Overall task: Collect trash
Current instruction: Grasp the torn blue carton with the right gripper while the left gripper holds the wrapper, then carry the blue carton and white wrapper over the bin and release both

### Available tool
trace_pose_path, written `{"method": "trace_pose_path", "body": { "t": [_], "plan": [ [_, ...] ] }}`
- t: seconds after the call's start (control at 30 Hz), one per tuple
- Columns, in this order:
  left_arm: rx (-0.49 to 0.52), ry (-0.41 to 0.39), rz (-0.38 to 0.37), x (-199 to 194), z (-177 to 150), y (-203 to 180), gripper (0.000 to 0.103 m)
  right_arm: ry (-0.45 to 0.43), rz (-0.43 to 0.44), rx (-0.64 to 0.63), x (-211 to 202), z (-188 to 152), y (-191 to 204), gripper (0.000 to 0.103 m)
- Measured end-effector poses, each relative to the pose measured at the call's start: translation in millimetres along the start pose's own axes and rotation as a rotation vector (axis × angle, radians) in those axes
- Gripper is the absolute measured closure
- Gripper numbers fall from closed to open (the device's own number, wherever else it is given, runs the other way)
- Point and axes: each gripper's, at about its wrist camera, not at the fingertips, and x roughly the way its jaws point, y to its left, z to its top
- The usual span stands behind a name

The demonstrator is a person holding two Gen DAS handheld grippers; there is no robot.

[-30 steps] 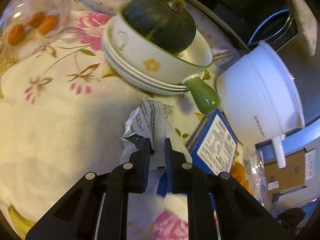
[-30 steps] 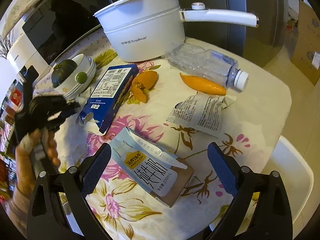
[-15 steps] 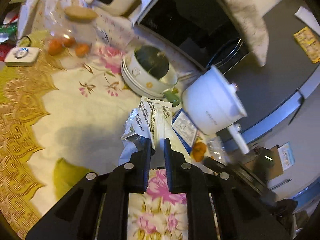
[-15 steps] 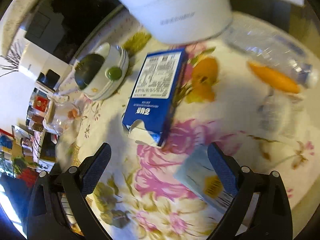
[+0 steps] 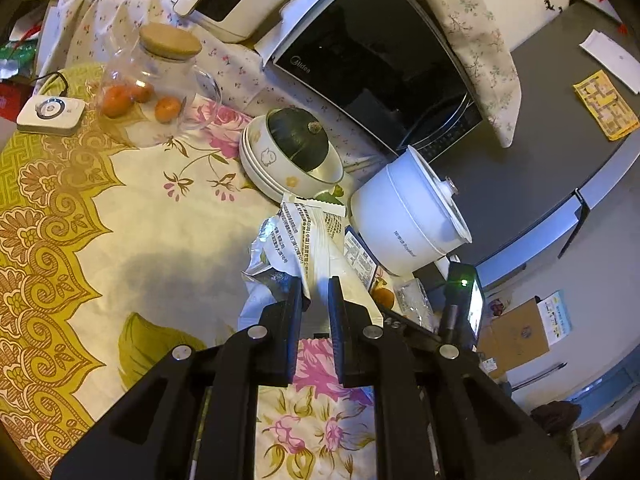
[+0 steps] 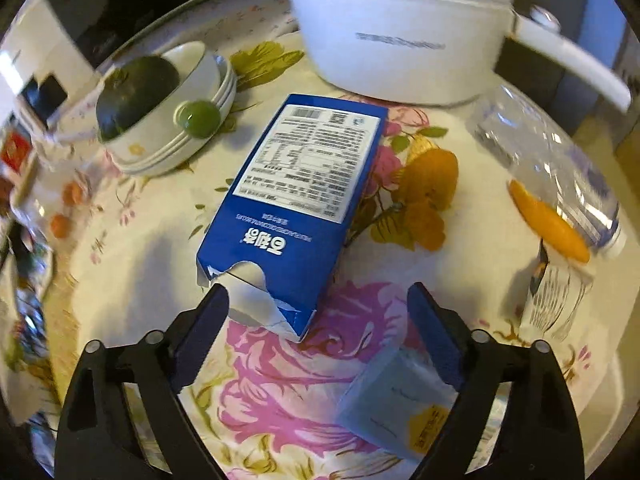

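My left gripper [image 5: 315, 292] is shut on a crumpled white and silver wrapper [image 5: 298, 236] and holds it well above the floral tablecloth [image 5: 120, 208]. My right gripper [image 6: 320, 300] is open, its jaws either side of the torn end of a blue carton [image 6: 296, 208] that lies flat on the cloth. Orange peel [image 6: 430, 196] lies right of the carton. A clear plastic bottle [image 6: 556, 168] lies at the right with an orange peel strip [image 6: 548, 220] and a printed wrapper [image 6: 554, 292] beside it. A light blue drink box [image 6: 404, 396] lies under the right finger.
A white electric pot [image 6: 404, 28] stands behind the carton, also in the left wrist view [image 5: 404, 216]. Stacked bowls holding a dark green squash [image 5: 298, 140] stand left of it. A glass jar of oranges [image 5: 156, 84], a microwave [image 5: 372, 52] and a white device [image 5: 50, 114] stand further back.
My left gripper has risen high above the table with the wrapper. My right gripper has moved forward and down to the blue carton's torn end.
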Motion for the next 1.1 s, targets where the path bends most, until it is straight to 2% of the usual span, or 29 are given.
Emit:
{"method": "trace_pose_path", "body": {
  "t": [0.2,0.27,0.3,0.37,0.4,0.5,0.77,0.8,1.0,1.1],
  "plan": [
    [-0.007,0.006,-0.003,2,0,1,0.089,0.087,-0.052,0.011,28,-2,3,0.020],
    [-0.006,0.005,0.000,2,0,1,0.089,0.068,-0.047,0.025,33,-2,3,0.022],
    [-0.005,0.004,0.000,1,1,0,0.089,0.054,-0.046,0.022,33,-1,3,0.026],
    [-0.006,0.001,0.002,2,1,1,0.089,0.016,-0.047,0.006,33,1,6,0.051],
    [-0.008,0.001,0.004,2,1,1,0.089,0.012,-0.033,0.004,32,2,6,0.070],
    [-0.017,0.008,0.009,4,0,4,0.089,-0.012,0.026,0.020,28,0,2,0.073],
    [-0.003,0.011,0.008,3,-3,-3,0.089,-0.128,0.037,-0.002,-18,-14,-10,0.075],
    [0.001,0.013,0.007,3,-4,-5,0.089,-0.137,0.034,-0.005,-22,-15,-13,0.082],
    [0.022,0.023,0.002,3,-12,-14,0.089,-0.171,0.046,-0.011,-51,-28,-29,0.088],
    [0.038,0.020,-0.006,1,-16,-21,0.089,-0.203,0.058,-0.019,-65,-34,-35,0.101]
  ]
}}
